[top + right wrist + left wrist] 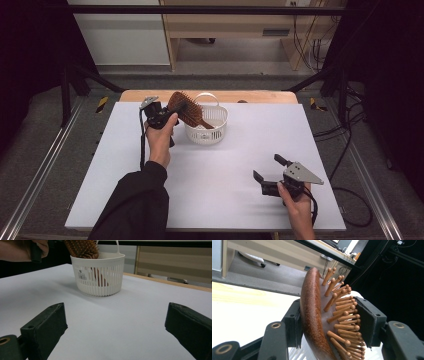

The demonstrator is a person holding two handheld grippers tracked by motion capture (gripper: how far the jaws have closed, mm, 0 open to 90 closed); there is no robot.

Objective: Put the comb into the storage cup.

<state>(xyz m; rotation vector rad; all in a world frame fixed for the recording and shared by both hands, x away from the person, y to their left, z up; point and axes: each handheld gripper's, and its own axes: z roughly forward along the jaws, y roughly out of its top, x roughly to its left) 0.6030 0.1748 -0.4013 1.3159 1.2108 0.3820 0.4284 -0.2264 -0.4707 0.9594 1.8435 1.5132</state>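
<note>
A brown wooden hairbrush (186, 107) with peg bristles stands tilted, its handle down inside a white slotted basket (220, 119) at the back middle of the table. My left gripper (173, 108) is shut on the brush head. In the left gripper view one pad lies against the brush's smooth back (312, 315) and the other meets the bristle tips. My right gripper (269, 167) rests near the front right of the table, open, with nothing between its jaws. From the right gripper view (115, 322) the basket (100, 277) and brush head (82, 248) sit well ahead.
A white sheet (225, 165) covers the table, with a wooden strip (260, 96) showing along the far edge. Black frame posts stand at both back corners. Cables lie on the floor to the right. A person's dark sleeve (135, 205) enters at the bottom left.
</note>
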